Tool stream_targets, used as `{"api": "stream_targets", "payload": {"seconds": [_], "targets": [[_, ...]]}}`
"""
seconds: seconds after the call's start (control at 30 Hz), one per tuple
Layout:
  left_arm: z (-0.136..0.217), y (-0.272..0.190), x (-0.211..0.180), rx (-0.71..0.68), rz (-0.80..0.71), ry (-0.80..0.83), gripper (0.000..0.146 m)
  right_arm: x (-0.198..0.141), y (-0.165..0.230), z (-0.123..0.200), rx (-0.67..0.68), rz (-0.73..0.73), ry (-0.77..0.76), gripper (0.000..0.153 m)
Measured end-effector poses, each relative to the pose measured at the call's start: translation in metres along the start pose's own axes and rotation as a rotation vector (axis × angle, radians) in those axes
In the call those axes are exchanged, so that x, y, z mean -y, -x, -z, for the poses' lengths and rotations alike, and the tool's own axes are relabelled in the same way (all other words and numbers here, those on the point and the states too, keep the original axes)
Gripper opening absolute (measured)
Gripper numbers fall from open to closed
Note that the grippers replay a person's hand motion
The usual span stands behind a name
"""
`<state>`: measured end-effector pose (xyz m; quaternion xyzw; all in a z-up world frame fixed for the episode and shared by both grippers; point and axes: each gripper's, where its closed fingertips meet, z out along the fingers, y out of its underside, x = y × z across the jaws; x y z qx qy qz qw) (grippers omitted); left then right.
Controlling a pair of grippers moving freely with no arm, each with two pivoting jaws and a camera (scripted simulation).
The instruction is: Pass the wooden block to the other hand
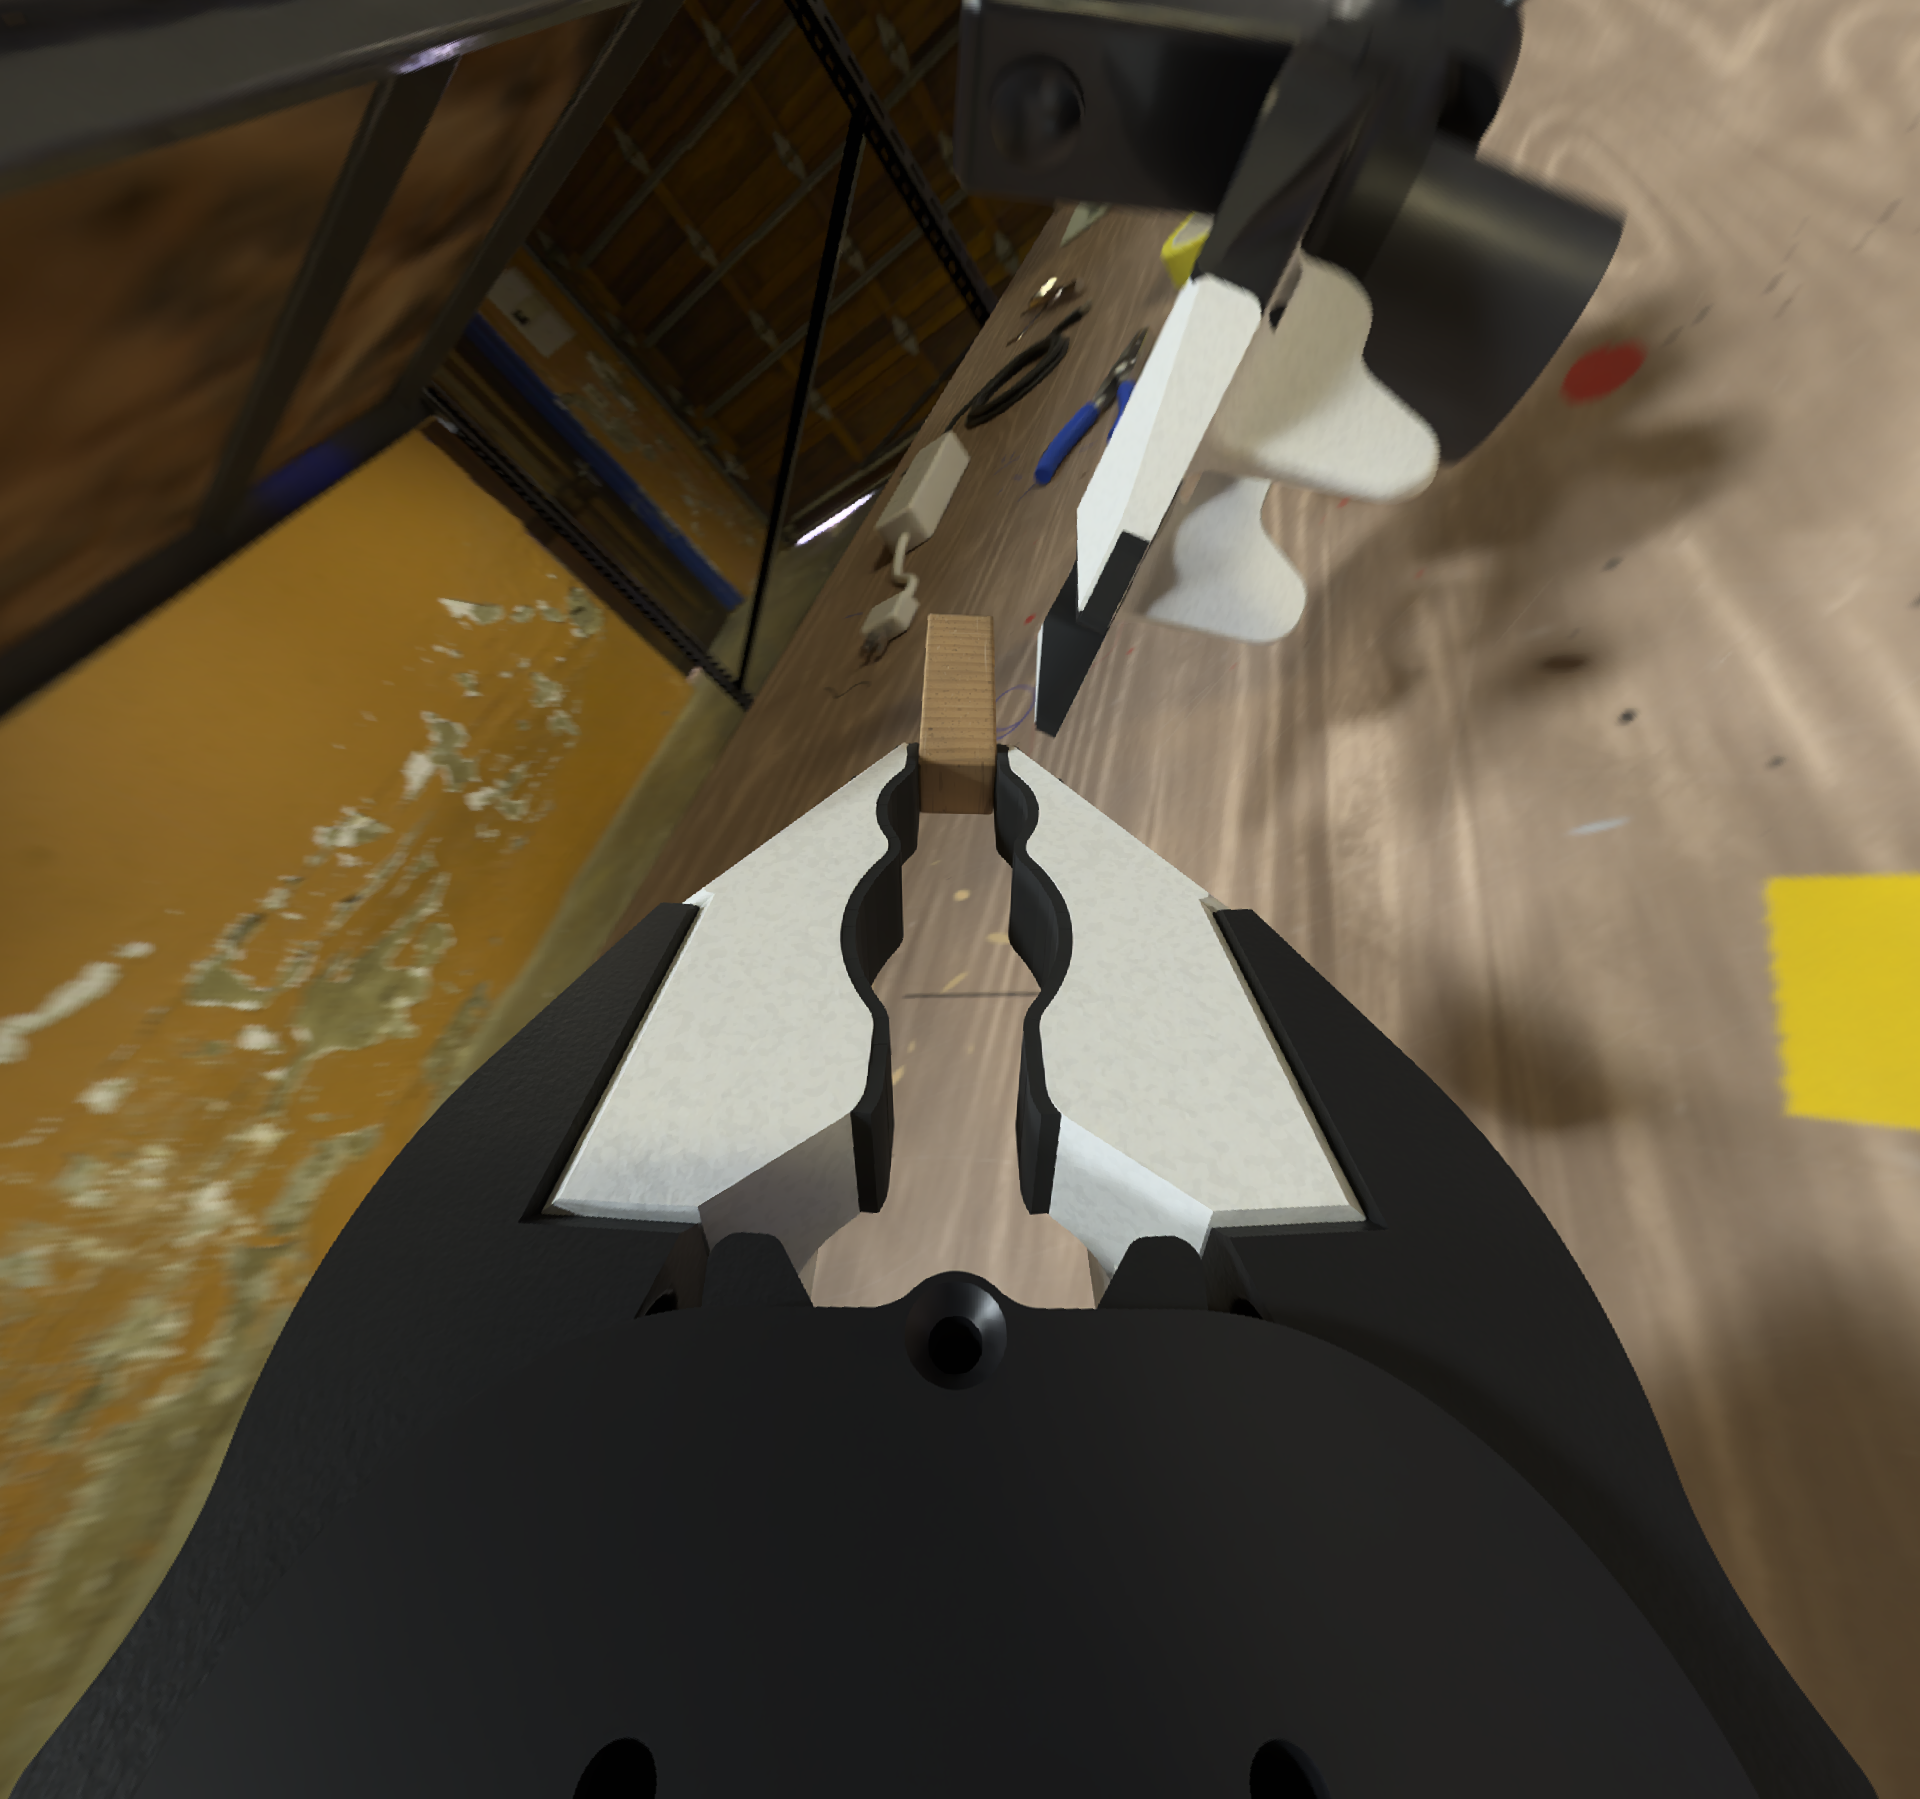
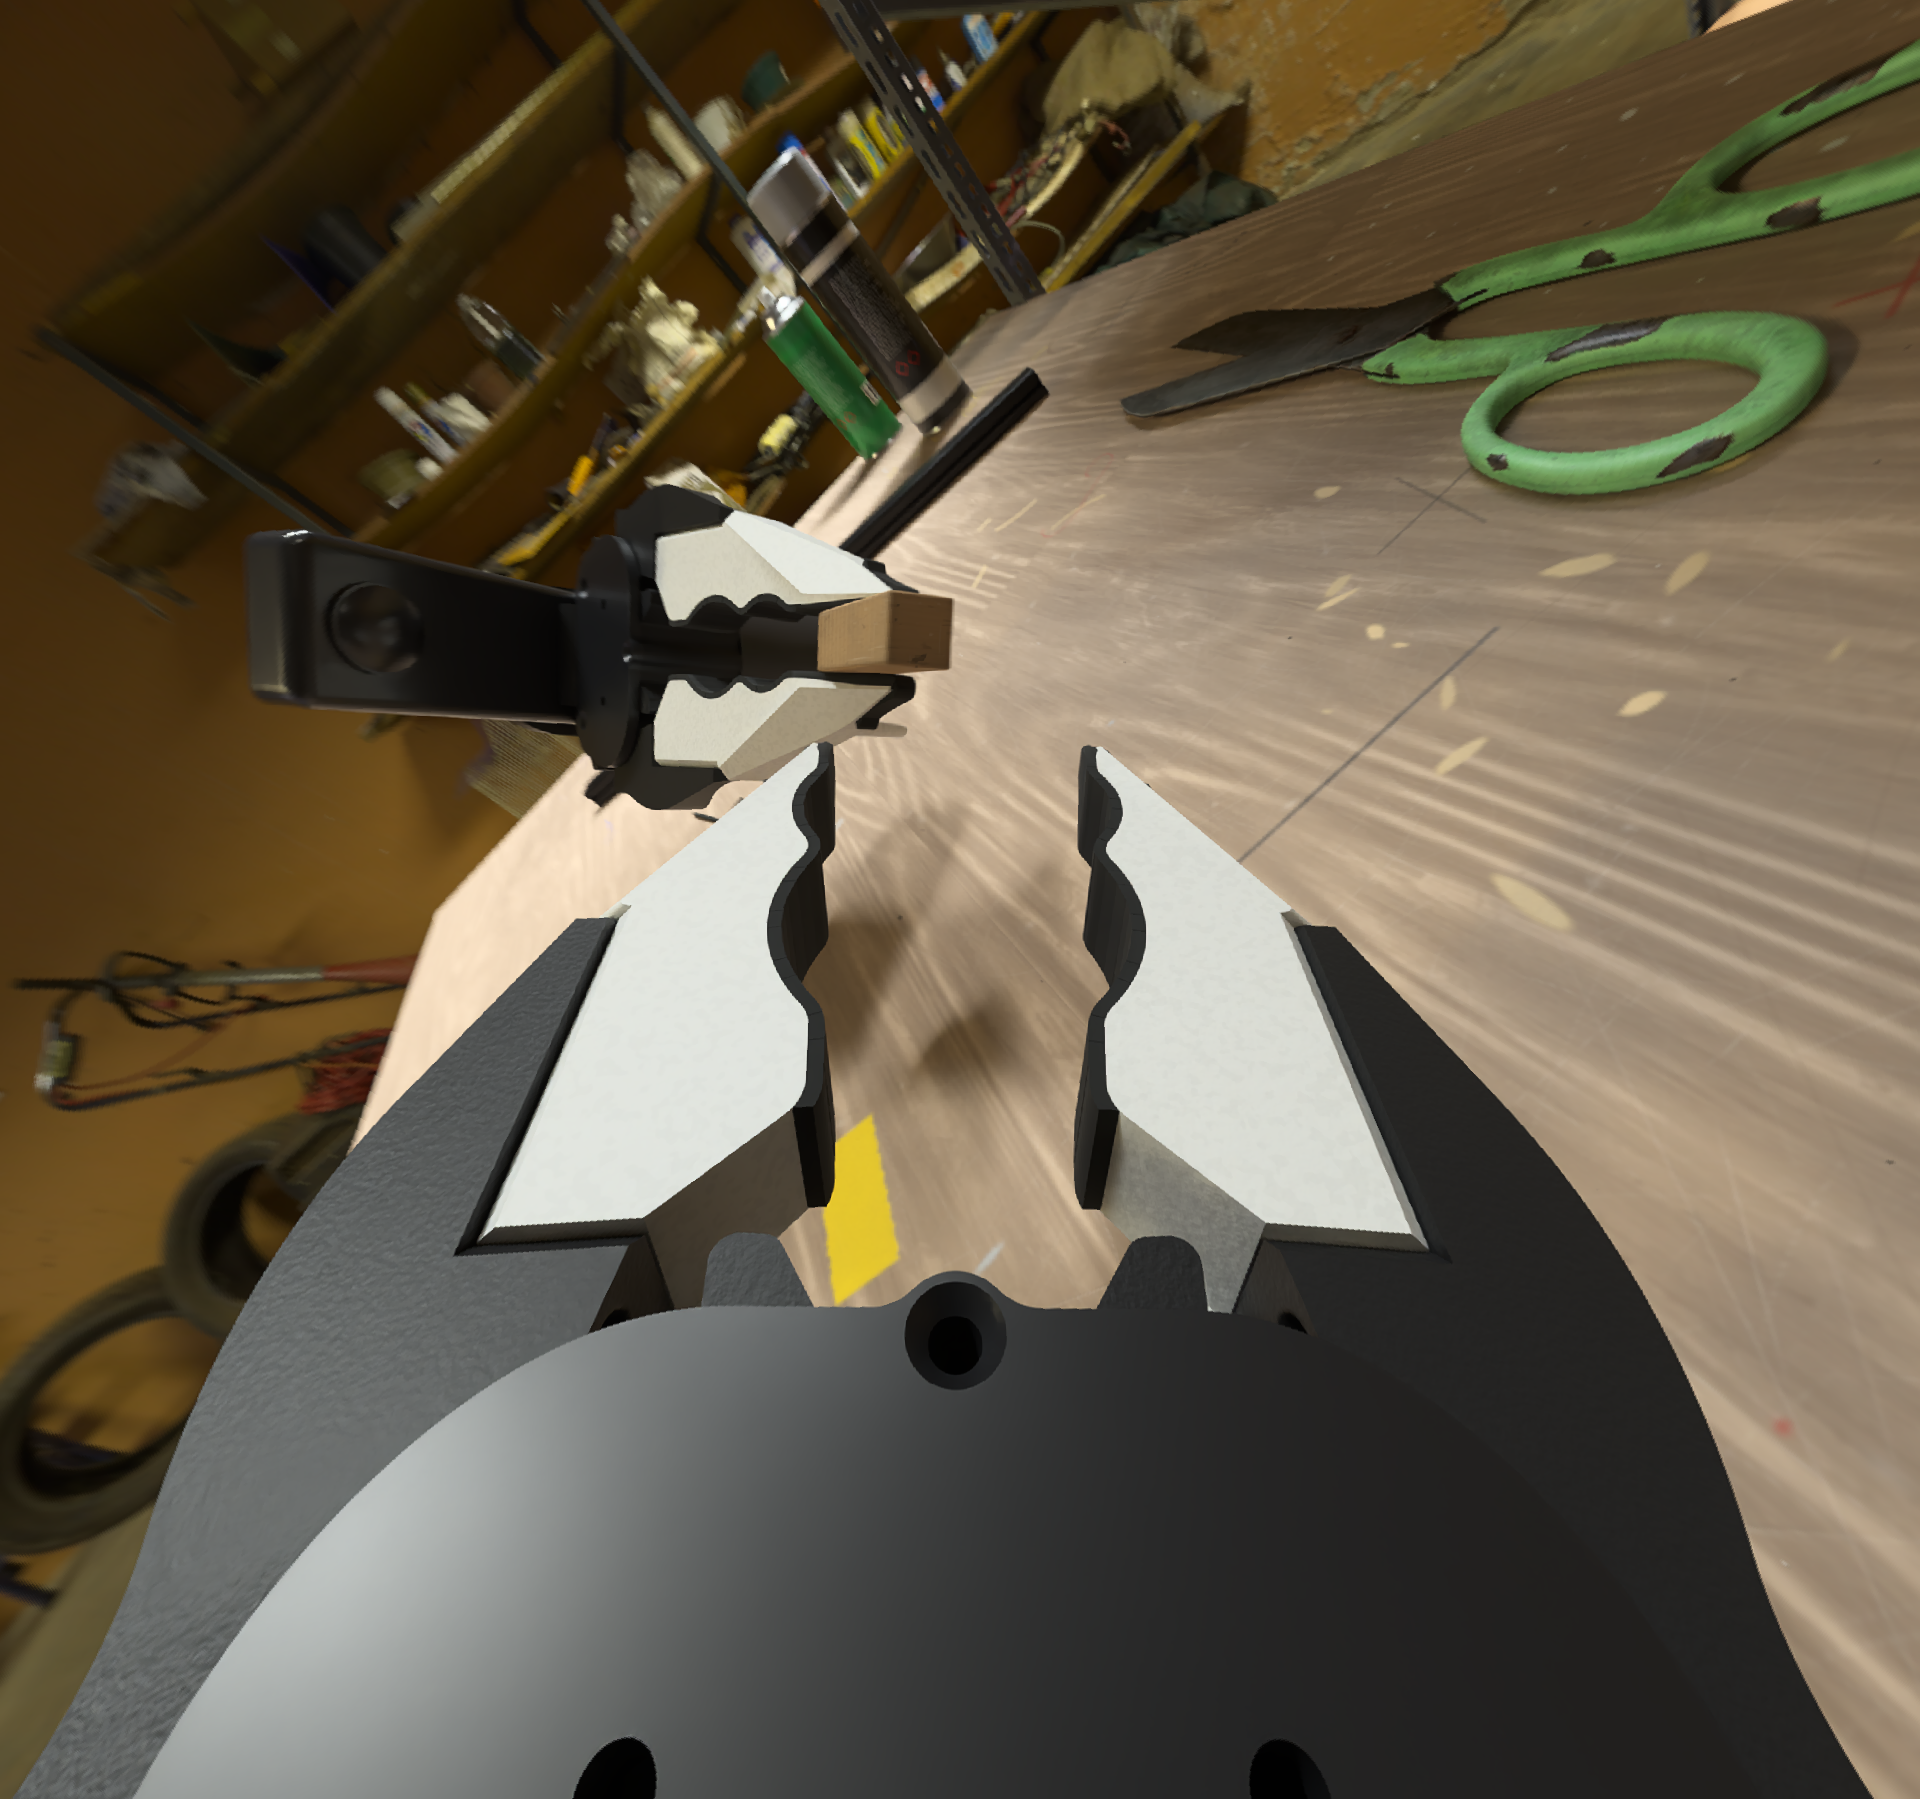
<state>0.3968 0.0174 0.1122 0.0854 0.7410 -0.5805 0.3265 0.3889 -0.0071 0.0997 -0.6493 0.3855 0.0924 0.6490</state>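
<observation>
Cluttered workshop shelving and an orange wall stand behind a worn wooden desk (image 2: 1455,814) that fills both views.

At the centre of the left wrist view, the left gripper (image 1: 958,781) is clamped on the wooden block (image 1: 958,710), which sits pinched between the very tips of its fingers and sticks out forward past them, held above the desk. From the right wrist view the same gripper (image 2: 883,653) shows side-on, with the block (image 2: 888,634) projecting from its tips toward the right of the picture.

Near it, the right gripper (image 2: 956,773) has its fingers spread apart with nothing between them; its tips are close below the block in that view but not touching it. Seen from the left wrist camera, the right gripper (image 1: 1132,606) hangs just beyond and to the right of the block, angled downward.

Farther out on the desk lie green-handled scissors (image 2: 1558,367), a yellow patch (image 1: 1844,996), a red dot (image 1: 1603,373), a black coiled cable (image 1: 1023,378) and a blue-handled tool (image 1: 1081,435). Spray cans (image 2: 831,378) stand by the desk's far edge.
</observation>
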Motion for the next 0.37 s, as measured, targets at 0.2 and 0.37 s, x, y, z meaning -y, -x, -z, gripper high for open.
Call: {"api": "stream_targets", "payload": {"seconds": [0.2,0.37], "targets": [[-0.0035,-0.004,-0.0077,0.061,-0.231,0.074,0.013,-0.0037,0.0072,-0.0057,-0.011,0.073,0.031,0.05],[-0.0047,-0.0094,-0.0079,0.082,-0.364,0.101,0.013,-0.0048,0.0085,-0.0099,0.004,0.065,0.022,0.039]]}}
